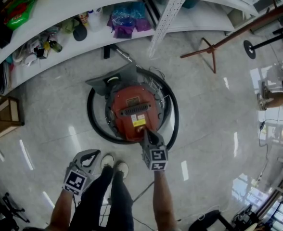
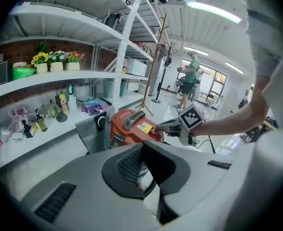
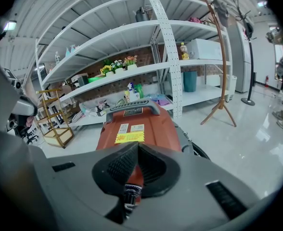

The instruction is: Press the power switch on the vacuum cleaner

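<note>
A red vacuum cleaner (image 1: 132, 110) stands on the floor inside a loop of its black hose (image 1: 173, 110). It has a black handle (image 3: 132, 107) and a yellow label (image 3: 130, 137) on top. My right gripper (image 1: 145, 132) is shut, and its tips rest on the near end of the red top, just past the label. In the left gripper view these tips sit at a round red button (image 2: 154, 133). My left gripper (image 1: 96, 153) is also shut on nothing and stays back by the person's shoes (image 1: 115, 165), left of the vacuum.
White shelves (image 1: 83, 4) with bottles and bags curve behind the vacuum. A wooden coat stand (image 1: 213, 46) leans at the right and a gold cart (image 1: 4, 117) stands at the left. Another person (image 2: 192, 76) stands far off.
</note>
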`<state>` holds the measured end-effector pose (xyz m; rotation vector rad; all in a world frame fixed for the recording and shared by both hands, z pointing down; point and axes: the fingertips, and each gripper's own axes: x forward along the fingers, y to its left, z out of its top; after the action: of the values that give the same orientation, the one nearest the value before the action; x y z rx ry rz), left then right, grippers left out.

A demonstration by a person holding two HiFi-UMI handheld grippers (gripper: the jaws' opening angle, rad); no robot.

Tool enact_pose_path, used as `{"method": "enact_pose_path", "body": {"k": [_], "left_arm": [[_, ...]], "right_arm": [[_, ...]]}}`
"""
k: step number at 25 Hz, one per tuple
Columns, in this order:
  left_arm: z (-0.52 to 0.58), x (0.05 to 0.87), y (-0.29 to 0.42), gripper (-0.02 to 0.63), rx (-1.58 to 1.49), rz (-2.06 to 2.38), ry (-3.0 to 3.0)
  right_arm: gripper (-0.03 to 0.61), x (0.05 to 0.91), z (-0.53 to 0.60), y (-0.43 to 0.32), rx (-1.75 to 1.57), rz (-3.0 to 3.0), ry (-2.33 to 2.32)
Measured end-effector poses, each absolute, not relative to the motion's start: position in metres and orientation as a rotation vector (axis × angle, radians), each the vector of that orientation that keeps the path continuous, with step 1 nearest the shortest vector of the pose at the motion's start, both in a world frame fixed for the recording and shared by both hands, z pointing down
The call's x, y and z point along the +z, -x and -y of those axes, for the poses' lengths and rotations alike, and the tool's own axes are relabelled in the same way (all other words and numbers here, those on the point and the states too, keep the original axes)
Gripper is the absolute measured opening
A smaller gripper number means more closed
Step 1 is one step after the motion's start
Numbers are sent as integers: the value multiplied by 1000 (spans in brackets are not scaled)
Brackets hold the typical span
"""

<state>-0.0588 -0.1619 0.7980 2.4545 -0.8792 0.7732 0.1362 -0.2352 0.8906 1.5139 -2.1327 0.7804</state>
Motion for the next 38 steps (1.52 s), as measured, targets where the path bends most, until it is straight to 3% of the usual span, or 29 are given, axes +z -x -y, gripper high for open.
{"method": "enact_pose_path", "body": {"k": [17,38], "left_arm": [[172,783,55,6,763,890,-2490],[175,740,48,6,720,911,-2548]], "right_arm": [[11,893,234,-134,794,2131,-1516],[11,831,217,-132,773,2185,-1561]]}}
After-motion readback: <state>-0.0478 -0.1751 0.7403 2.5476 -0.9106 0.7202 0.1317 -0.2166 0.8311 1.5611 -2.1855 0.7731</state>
